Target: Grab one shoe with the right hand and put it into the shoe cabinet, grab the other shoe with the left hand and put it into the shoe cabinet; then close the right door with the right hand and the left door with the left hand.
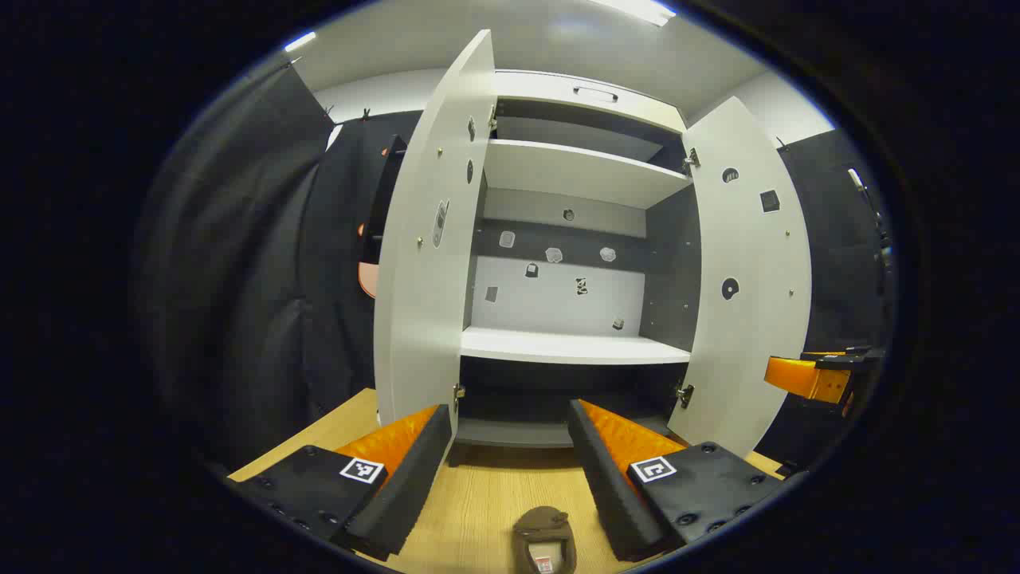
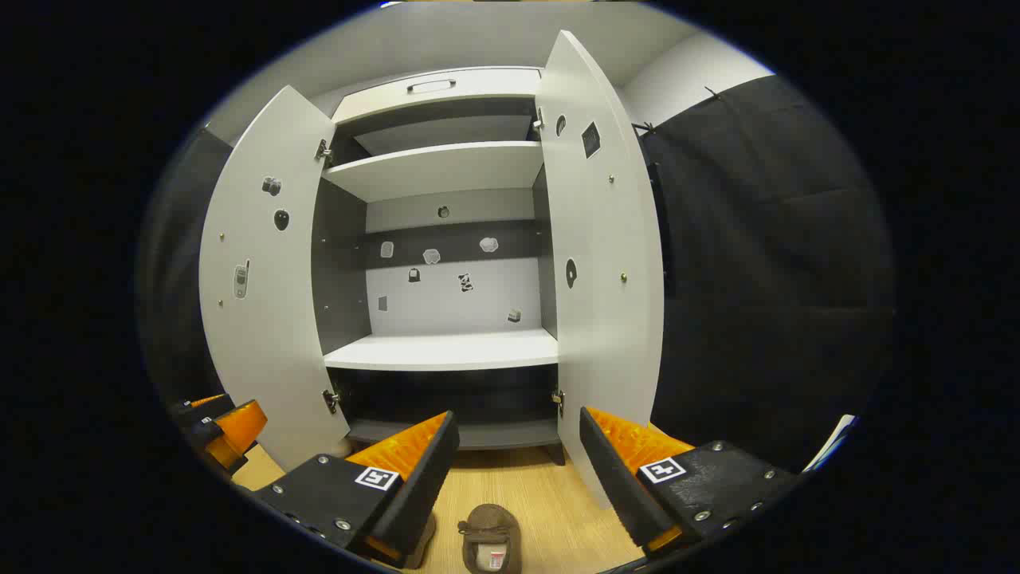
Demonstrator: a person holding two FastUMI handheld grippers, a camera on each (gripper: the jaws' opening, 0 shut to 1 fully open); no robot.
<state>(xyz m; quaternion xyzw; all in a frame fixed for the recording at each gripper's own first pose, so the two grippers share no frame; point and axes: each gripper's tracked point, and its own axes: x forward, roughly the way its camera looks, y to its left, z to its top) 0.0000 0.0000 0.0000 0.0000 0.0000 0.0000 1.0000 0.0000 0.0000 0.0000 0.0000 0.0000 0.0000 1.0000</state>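
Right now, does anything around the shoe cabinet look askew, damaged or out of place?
Nothing stands out. The shoe cabinet stands with both doors swung wide and its shelves bare. One brown shoe lies on the wooden floor before it, toe toward the cabinet. Both tongs, right and left, are open.

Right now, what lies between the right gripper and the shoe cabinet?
In the right gripper view, bare wooden floor lies between the open right gripper and the shoe cabinet. The brown shoe sits nearer, below the fingers.
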